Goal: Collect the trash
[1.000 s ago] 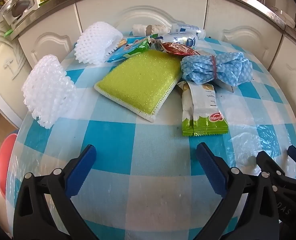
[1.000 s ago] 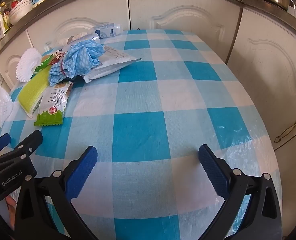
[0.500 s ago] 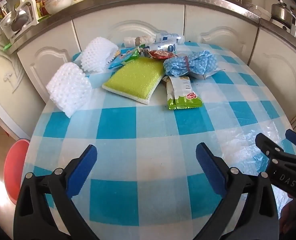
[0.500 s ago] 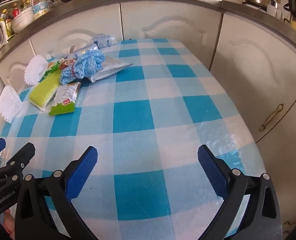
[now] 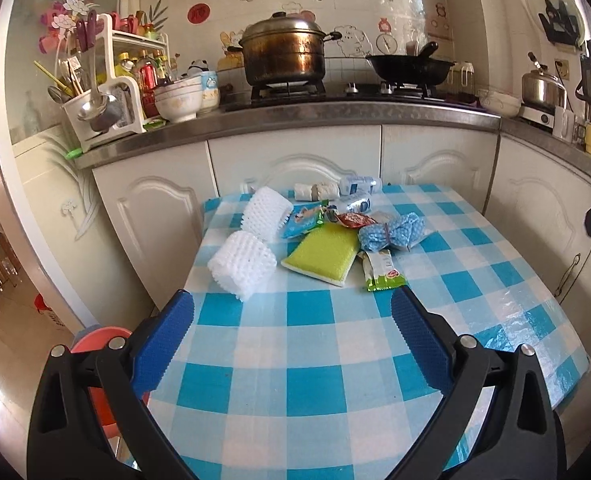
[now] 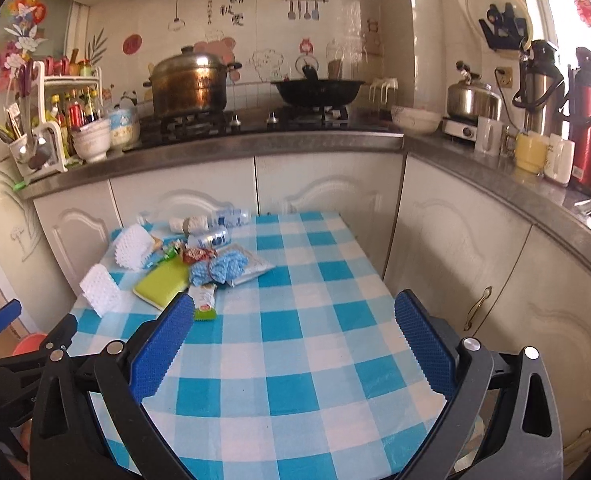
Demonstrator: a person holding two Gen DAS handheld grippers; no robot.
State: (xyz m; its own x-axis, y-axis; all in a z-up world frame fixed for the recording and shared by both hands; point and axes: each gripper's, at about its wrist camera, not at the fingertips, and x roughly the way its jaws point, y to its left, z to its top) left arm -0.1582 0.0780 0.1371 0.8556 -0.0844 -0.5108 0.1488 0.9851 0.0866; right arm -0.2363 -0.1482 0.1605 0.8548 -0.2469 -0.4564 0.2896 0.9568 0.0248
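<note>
A heap of trash lies at the far left of the blue-checked table [image 5: 315, 364]: two white foam nets [image 5: 242, 264], a green sponge [image 5: 321, 254], a green snack wrapper [image 5: 381, 270], a blue cloth bundle [image 5: 391, 232], a red wrapper [image 5: 353, 220] and small bottles [image 5: 355, 184]. My left gripper [image 5: 291, 320] is open above the near table edge, well short of the heap, holding nothing. My right gripper [image 6: 291, 320] is open too and holds nothing; the same heap [image 6: 183, 264] lies far to its left. The left gripper [image 6: 27, 344] shows at that view's left edge.
White cabinets [image 5: 295, 168] and a grey counter [image 5: 295, 116] wrap the table's far and right sides. A big pot [image 5: 283, 52] and a wok [image 5: 409, 66] sit on the stove. A red stool [image 5: 99, 344] stands on the floor at the left.
Both grippers have pulled back and risen away from the table, so the heap looks smaller and the counter and wall come into view. Both stayed open.
</note>
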